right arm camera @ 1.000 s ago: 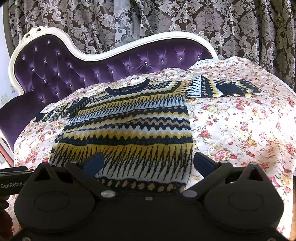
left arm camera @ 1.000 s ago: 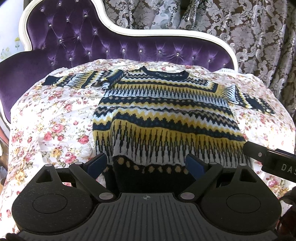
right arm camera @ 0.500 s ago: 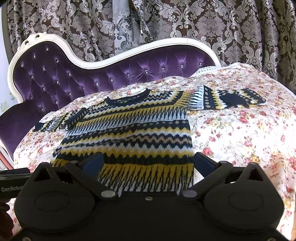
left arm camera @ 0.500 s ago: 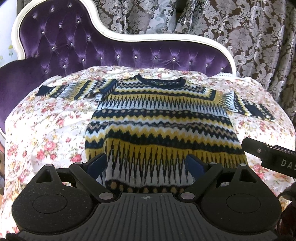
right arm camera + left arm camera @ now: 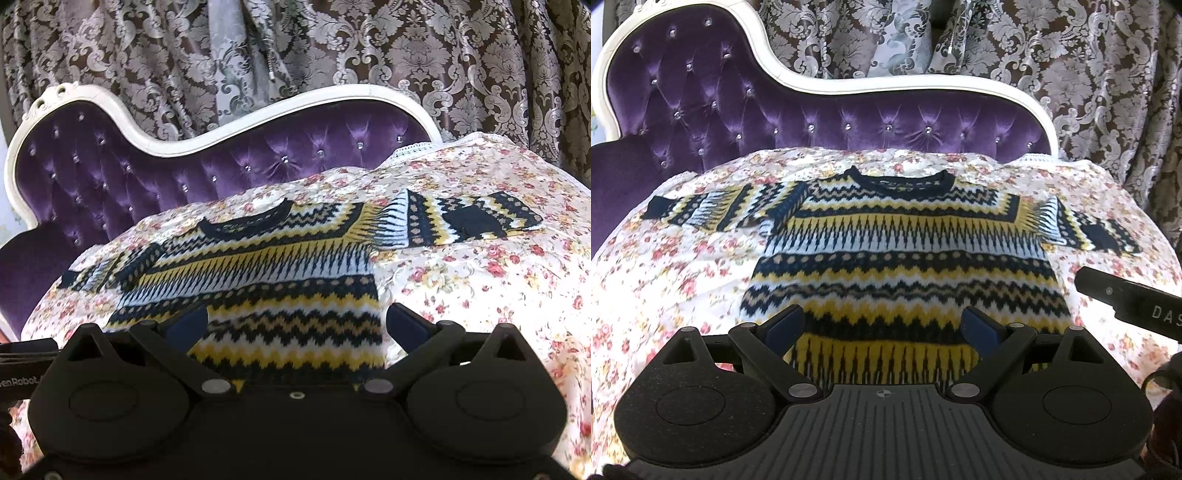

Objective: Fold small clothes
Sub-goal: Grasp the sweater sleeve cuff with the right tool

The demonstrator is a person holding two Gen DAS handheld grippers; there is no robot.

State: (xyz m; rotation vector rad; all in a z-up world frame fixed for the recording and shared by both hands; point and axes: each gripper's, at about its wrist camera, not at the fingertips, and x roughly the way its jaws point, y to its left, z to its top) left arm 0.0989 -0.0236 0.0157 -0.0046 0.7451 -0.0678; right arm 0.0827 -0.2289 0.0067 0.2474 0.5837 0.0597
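A: Where is the sweater (image 5: 897, 258) lying?

B: Flat on the flowered bedcover (image 5: 676, 280), front side up, its dark collar pointing toward the purple headboard (image 5: 746, 110). Both sleeves are stretched out sideways along the edge nearest the headboard; one of them has a fold close to the shoulder.

A: And the left gripper (image 5: 882, 326)?

B: It sits over the end of the sweater farthest from the headboard. Its two blue fingers (image 5: 785, 325) stand wide apart, with the yellow and dark stripes showing between them. Nothing is pinched (the cloth just lies there, loose and flat).

A: The right gripper (image 5: 295, 326)?

B: Same story in its own view. Its fingers (image 5: 404, 325) are spread wide too, over the sweater's side edge, one finger above the knit and the other above the bedcover beside it. It holds nothing.

A: Can either one see the other?

B: Yes. A black bar with white lettering pokes in at the edge of each view, well away from the headboard. Behind the headboard hangs a brown curtain (image 5: 443, 66) with a silvery pattern.
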